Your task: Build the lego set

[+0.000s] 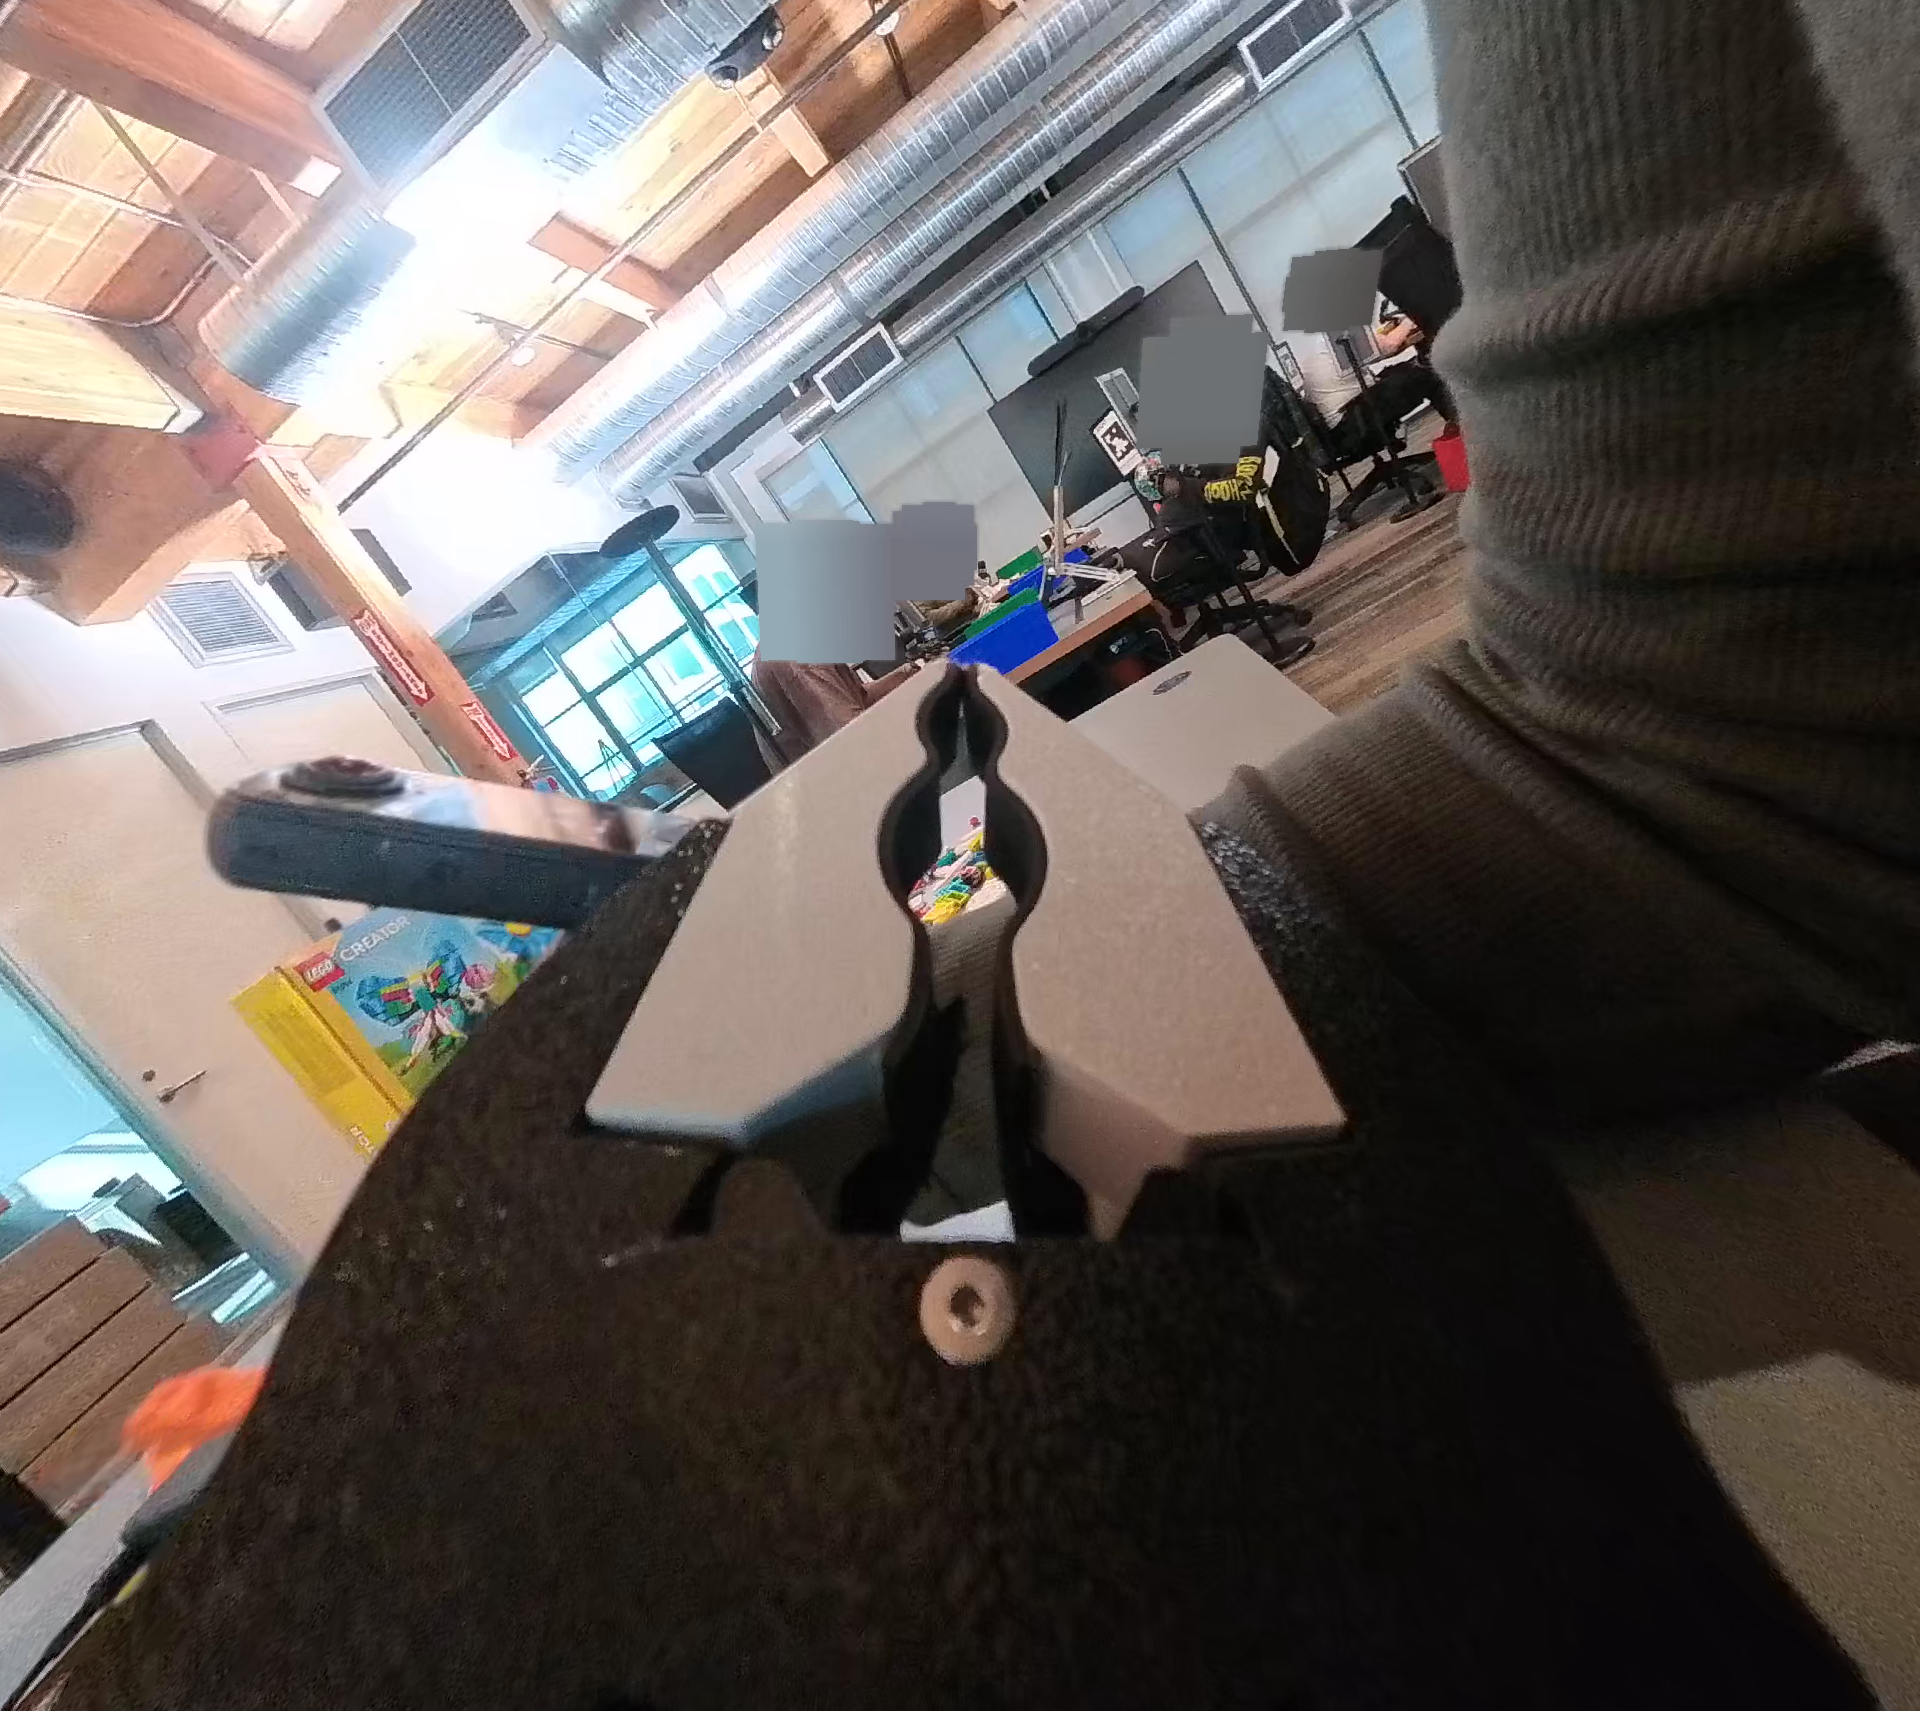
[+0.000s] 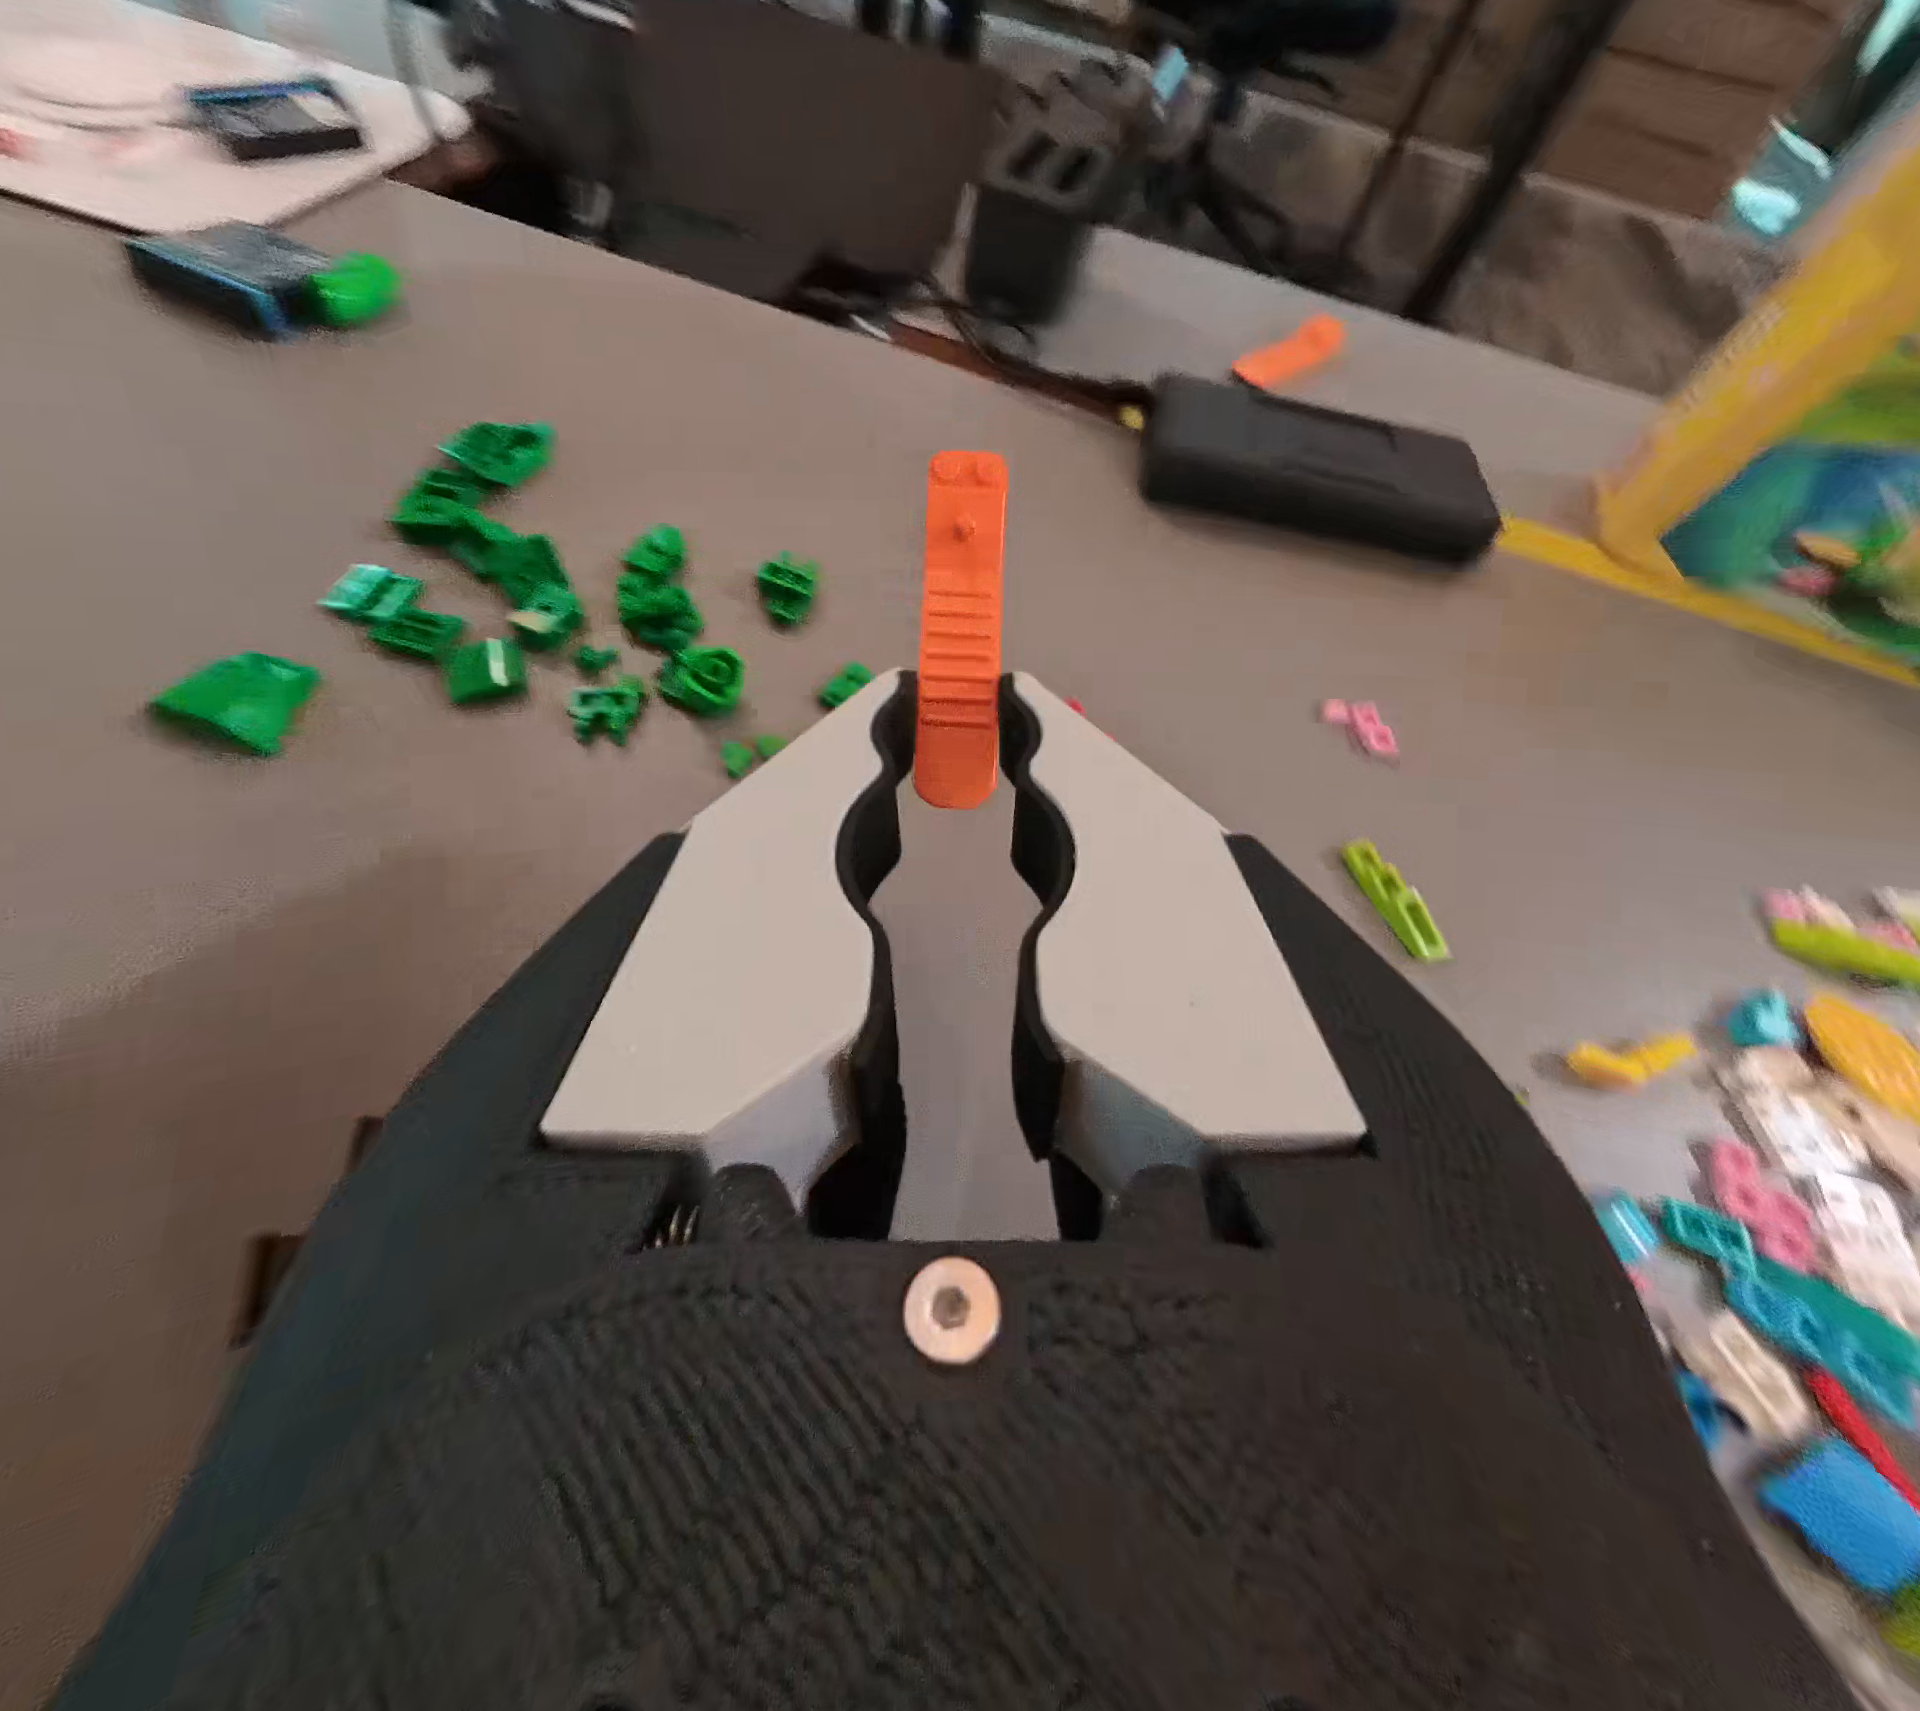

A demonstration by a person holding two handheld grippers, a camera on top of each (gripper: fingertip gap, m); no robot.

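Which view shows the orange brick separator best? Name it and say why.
The right wrist view: the orange brick separator stands sharp and centred, pinched at its lower end in the right claw, its studded end pointing away. The left wrist view shows only a blurred orange shape low at the left, too unclear to identify.

Each gripper pairs grey, wavy-edged fingers with a black, rough-printed body and one silver screw. A ribbed grey-green sleeve covers the arm.
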